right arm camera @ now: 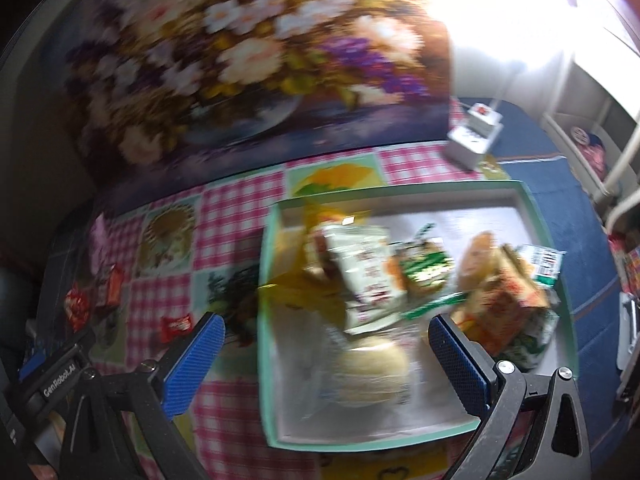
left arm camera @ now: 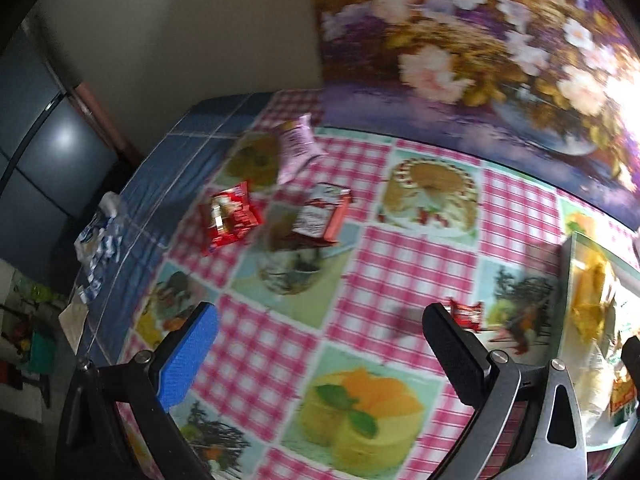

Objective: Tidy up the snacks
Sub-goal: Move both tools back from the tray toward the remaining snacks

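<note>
While most snacks already sit in the green box near the table's right edge, four packets wait toward its left edge. Left gripper spread wide, empty, facing them; right gripper agape over the box.

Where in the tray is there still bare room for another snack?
The tray floor is bare along its far edge and near-right corner. The middle is crowded: white packet, green packet, bun. Both grippers are open.
</note>
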{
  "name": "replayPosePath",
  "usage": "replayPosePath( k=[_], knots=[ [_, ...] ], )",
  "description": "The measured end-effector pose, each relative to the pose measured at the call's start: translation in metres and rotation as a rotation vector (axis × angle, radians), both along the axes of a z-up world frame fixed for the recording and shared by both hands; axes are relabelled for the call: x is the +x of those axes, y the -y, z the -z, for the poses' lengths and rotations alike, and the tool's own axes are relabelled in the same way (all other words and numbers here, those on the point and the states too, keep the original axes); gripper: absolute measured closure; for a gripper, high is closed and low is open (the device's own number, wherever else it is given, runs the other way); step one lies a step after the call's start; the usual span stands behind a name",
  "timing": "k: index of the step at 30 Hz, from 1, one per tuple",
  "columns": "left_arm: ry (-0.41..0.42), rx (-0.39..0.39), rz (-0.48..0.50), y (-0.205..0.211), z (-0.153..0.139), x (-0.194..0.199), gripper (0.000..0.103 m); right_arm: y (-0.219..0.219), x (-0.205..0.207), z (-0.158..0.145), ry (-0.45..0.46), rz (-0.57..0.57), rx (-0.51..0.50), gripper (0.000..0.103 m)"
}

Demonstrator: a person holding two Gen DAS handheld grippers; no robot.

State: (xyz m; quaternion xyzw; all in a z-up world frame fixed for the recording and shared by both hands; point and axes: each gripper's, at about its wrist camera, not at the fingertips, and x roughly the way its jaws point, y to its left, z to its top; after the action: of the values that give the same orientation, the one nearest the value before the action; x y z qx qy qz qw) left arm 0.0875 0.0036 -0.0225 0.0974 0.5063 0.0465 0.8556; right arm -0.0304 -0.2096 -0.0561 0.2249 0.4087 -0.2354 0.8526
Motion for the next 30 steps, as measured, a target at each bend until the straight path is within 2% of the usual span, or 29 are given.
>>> replayPosePath(
  k=[8,11,18,25,30],
  knots=[
    [-0.004,-0.021,-0.072,-0.04,0.0,0.003,0.002,-0.044,0.025,0.005,0.004,-0.112,0.002,0.0],
    [-0.008,-0.031,-0.083,-0.05,0.001,0.003,0.002,-0.056,0.032,0.01,0.017,-0.153,0.031,0.0],
    [-0.025,-0.056,-0.151,-0.079,0.007,0.007,0.002,-0.071,0.044,0.025,-0.005,-0.181,0.039,0.0],
    [-0.054,-0.089,-0.173,-0.095,0.019,0.014,0.002,-0.089,0.057,0.029,-0.002,-0.233,0.008,0.0],
    [-0.063,-0.118,-0.205,-0.109,0.024,0.021,0.002,-0.1,0.07,0.036,0.009,-0.257,0.03,0.0]
  ],
)
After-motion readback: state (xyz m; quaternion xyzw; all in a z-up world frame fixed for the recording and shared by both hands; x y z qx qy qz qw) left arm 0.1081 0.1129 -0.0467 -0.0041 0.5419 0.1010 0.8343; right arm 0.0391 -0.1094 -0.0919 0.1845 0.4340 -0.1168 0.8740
